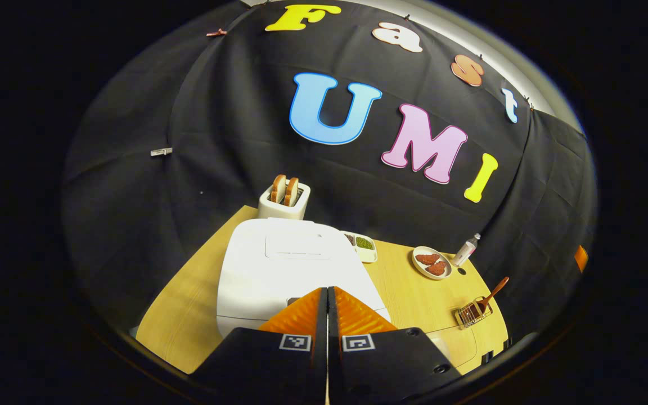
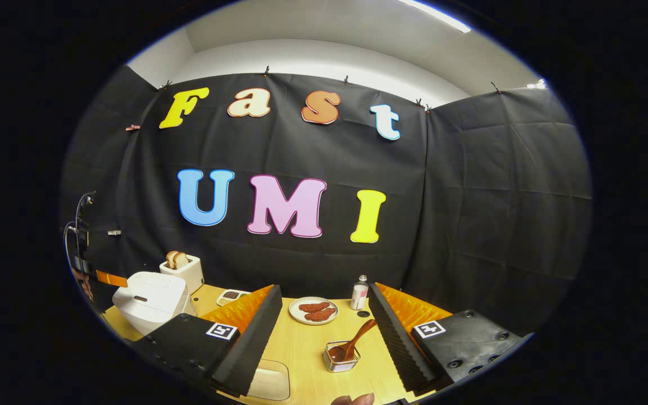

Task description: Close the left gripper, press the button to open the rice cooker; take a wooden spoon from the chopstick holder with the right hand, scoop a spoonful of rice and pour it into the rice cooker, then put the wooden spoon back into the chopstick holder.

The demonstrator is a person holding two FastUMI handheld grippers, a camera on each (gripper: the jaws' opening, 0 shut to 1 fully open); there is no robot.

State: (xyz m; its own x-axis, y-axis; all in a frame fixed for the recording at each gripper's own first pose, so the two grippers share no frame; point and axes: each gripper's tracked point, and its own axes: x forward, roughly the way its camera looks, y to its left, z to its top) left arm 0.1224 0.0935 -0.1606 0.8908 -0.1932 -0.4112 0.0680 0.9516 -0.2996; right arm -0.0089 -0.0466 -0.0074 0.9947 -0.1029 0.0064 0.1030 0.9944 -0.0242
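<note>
- Wooden table [image 2: 301, 351] stands before black cloth walls.
- Left tool [image 1: 327, 292] has its fingers pressed together, holding nothing, just above the closed white rice cooker [image 1: 284, 267].
- Right tool [image 2: 324, 315] gapes wide, framing the chopstick holder [image 2: 341, 360] with the wooden spoon [image 2: 352, 343] leaning inside.
- Farther back: a plate [image 2: 313, 310], a bottle [image 2: 359, 293], and a toaster [image 2: 183, 270] at the far edge.

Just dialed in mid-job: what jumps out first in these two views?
In the left gripper view, the white rice cooker sits with its lid down right ahead of the left gripper, whose fingers are pressed together. In the right gripper view, the right gripper is open, framing the wooden spoon standing in the wire chopstick holder on the wooden table.
</note>
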